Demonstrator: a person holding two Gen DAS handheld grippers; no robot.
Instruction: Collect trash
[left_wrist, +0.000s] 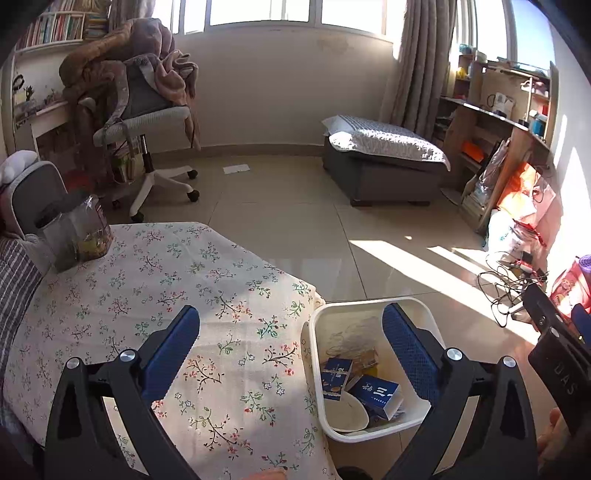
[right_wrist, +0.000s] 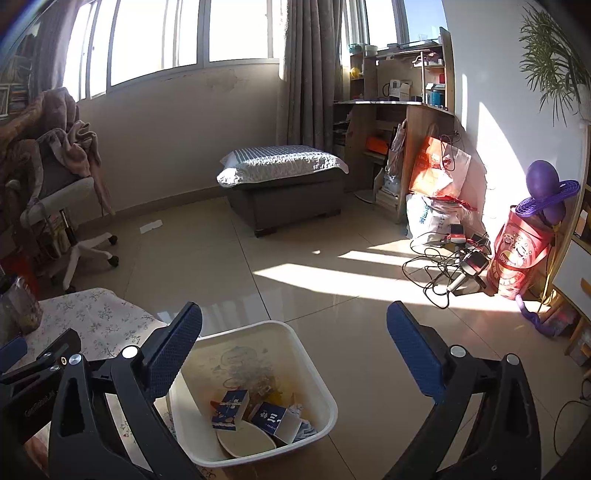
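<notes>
Two blue cartons (right_wrist: 231, 406) lie in the white bin (right_wrist: 317, 387), one leaning against the other, with a pale round plate-like piece (right_wrist: 245, 441) under them at the near wall. This bin stands on the beige tiled floor (right_wrist: 332, 332) just beside the table, whose flower-printed cloth (left_wrist: 147, 280) hangs over the rounded edge closest to the bin's rim. At the far left corner of the cloth stands a clear plastic jar (left_wrist: 79, 230) with dark and yellowish contents. The left gripper (left_wrist: 291, 334) hovers with its blue-padded jaws wide apart and nothing between them, one finger over the cloth and the other over the bin. The right gripper (right_wrist: 295, 328) is likewise spread and empty, its left finger above the bin's rim and its right finger above bare tile. Sunlight falls in bright bands across the floor from tall windows with grey curtains (right_wrist: 314, 74). A dark ottoman (right_wrist: 288, 184) under a quilted cover sits below the sill, a scrap of white paper (right_wrist: 151, 225) lies on the tiles, and a swivel chair (left_wrist: 147, 122) heaped with brown blankets stands by a desk. Along the sunlit wall are a wooden shelf unit (right_wrist: 402, 110), bags, tangled cables (right_wrist: 443, 269) and a purple ball (right_wrist: 543, 177).
</notes>
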